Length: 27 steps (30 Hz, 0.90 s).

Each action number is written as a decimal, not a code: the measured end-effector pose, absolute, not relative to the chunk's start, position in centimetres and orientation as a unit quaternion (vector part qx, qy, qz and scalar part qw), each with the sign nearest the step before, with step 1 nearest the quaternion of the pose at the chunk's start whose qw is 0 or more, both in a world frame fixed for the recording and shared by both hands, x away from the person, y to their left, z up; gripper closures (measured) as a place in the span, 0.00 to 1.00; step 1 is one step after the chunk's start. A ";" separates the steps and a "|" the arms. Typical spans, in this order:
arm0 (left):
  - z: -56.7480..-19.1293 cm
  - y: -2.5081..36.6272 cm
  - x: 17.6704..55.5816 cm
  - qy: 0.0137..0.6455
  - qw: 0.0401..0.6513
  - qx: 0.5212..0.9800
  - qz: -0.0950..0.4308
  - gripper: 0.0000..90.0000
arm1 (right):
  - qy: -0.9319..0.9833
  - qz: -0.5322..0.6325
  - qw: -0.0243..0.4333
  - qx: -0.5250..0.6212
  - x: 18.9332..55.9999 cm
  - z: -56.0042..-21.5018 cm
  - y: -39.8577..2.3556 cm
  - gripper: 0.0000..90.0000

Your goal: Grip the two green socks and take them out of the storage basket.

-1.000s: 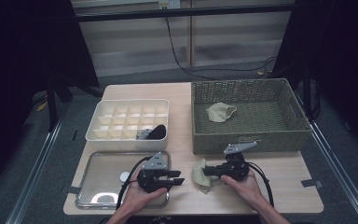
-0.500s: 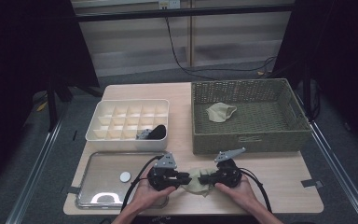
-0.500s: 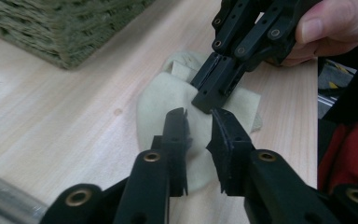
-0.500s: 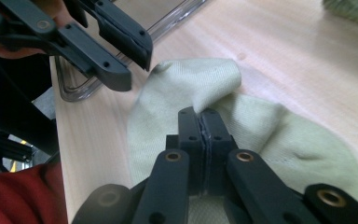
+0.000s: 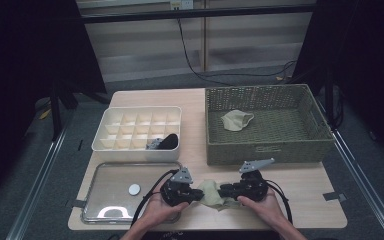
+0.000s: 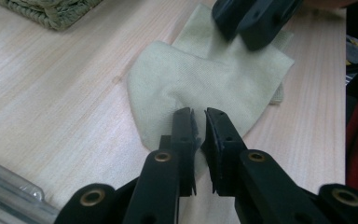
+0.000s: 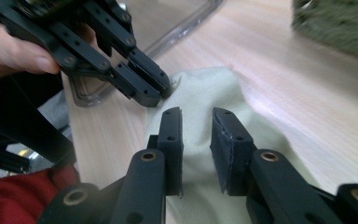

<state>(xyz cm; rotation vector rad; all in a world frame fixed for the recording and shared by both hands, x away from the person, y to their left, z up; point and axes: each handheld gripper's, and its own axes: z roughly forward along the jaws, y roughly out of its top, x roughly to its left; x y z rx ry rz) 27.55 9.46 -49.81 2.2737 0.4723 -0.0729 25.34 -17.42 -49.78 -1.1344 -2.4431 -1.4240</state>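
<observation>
Near table edge, high view: left gripper [image 5: 198, 194] and right gripper [image 5: 223, 191] point at each other across a pale green cloth [image 5: 211, 192] lying on the wooden table [image 5: 300, 190], between the two hands. The cloth's shape is hard to read at this range.

Left gripper view gives the detail: the cloth [image 6: 205, 84] is a folded piece, flat on the wood, one rounded corner toward the camera. The left gripper [image 6: 199, 121] has its jaws nearly together, just a narrow slit between them, having just been closing; a small raised pinch of fabric sits in that slit, pads apparently pressing on it. The right gripper [image 6: 254, 21] shows at the far side, resting on the cloth's far edge.

Right gripper view: the right gripper [image 7: 197, 119] has its jaws parted by a clear gap, having just been opening; the cloth [image 7: 214, 93] lies beneath and between them, pads not pressing on it. The left gripper [image 7: 161, 95] meets the cloth's far corner, with a thumb and fingers [image 7: 16, 51] behind it.

Farther off, high view: a clear tray [image 5: 110, 172] at the left holding a small white disc [image 5: 134, 189]; behind it a white divided box [image 5: 105, 140] with a dark item [image 5: 167, 141] in a front compartment; to the right a woven basket [image 5: 270, 150] containing a second pale cloth [image 5: 237, 120].
</observation>
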 end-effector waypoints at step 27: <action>-49.8 11.4 27.1 0.213 0.391 0.894 -0.049 0.86 | -0.814 -0.406 0.016 -0.414 24.7 -50.2 -21.9 0.82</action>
